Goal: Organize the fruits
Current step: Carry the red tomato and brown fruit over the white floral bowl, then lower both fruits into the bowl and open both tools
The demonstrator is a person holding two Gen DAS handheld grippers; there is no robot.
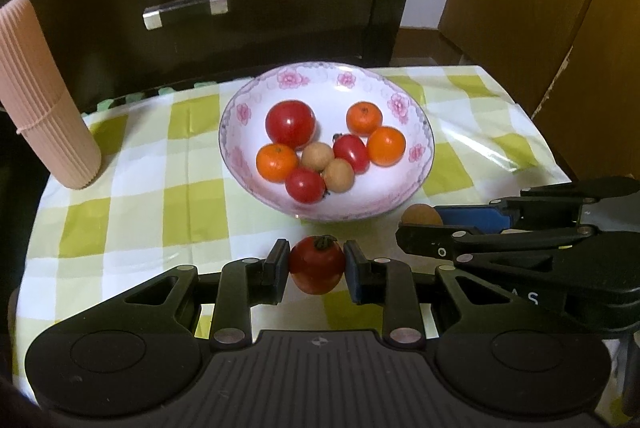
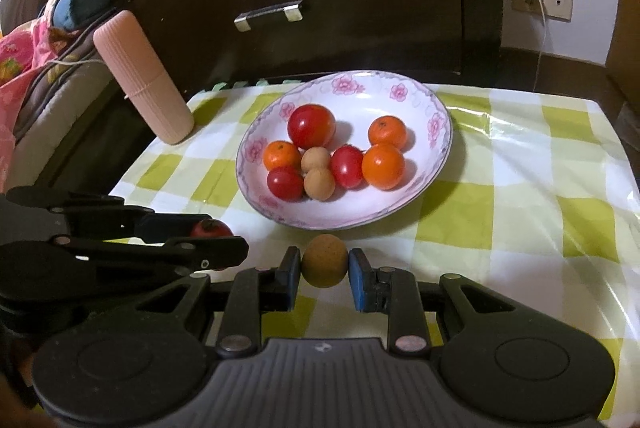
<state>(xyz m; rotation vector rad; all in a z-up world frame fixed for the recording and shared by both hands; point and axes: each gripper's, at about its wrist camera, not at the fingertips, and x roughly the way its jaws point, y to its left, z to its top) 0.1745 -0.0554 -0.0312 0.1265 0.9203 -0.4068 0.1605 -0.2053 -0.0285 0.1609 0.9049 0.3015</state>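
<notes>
My matt black plastic left hand-held gripper (image 1: 317, 268) pinches a glossy smooth tomato (image 1: 317, 264), near a glazed ceramic bowl (image 1: 400, 198) on the table's shiny plastic cloth (image 1: 132, 196).

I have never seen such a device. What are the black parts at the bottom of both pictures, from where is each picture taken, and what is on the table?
The black parts are two hand-held claws; a person carries one in each hand. Each has a camera looking forward along its fingers, so each picture comes from one claw. In the left picture, the left claw is shut on a small red tomato. In the right picture, the right claw is shut on a round brown fruit. Ahead, on a green checked tablecloth, stands a flowered bowl holding tomatoes, oranges and brown fruits. A ribbed pink container stands at the left.
</notes>
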